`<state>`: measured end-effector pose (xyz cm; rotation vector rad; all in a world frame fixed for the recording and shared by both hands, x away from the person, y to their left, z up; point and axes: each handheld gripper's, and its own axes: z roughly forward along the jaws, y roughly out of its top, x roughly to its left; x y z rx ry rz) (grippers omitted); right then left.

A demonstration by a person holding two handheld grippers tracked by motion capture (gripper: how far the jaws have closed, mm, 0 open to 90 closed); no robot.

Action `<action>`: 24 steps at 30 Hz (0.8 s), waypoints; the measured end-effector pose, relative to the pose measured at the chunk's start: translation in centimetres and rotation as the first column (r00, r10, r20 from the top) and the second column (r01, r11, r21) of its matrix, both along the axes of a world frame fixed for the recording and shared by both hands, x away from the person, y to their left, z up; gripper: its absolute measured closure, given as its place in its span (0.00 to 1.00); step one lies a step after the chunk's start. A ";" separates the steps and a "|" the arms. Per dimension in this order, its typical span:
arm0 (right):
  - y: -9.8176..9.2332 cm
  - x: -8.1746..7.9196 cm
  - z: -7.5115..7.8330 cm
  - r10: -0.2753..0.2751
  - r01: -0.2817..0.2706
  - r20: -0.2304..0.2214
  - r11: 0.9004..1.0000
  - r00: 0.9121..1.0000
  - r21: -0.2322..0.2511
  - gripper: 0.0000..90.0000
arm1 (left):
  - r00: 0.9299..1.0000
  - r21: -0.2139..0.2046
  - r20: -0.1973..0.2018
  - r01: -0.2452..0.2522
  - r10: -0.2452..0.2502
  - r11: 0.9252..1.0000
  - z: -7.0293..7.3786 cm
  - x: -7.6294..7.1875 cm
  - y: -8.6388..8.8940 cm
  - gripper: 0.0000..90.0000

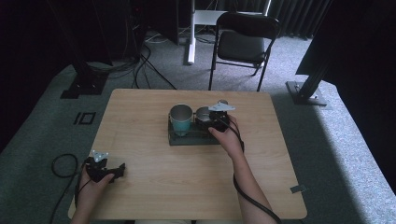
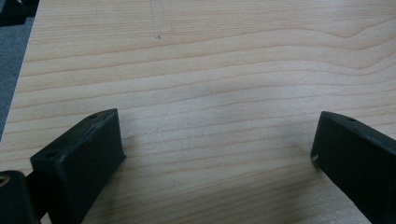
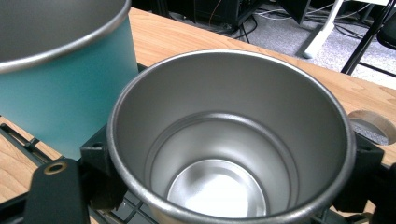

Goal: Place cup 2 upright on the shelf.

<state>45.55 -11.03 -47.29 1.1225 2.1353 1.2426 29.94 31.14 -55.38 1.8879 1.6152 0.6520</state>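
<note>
The right tongs clamp the steel cup to lift it from the rack, while the left tongs rest open on the bench.

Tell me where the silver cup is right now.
The silver cup stands on the dark tray past the table's middle in the high view, right of the teal cup, with the right gripper around it.
</note>
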 end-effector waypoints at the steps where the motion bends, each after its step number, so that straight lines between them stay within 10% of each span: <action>1: 0.0 0.0 -0.1 -0.001 0.001 -0.002 1.000 1.000 0.001 0.20 | 1.000 0.000 0.000 0.000 0.000 1.000 0.0 0.0 0.0 0.03; 24: 0.1 -0.3 -0.7 0.008 -0.009 -0.035 1.000 0.999 -0.030 0.17 | 1.000 0.000 0.000 0.000 0.000 1.000 0.0 0.0 0.0 0.03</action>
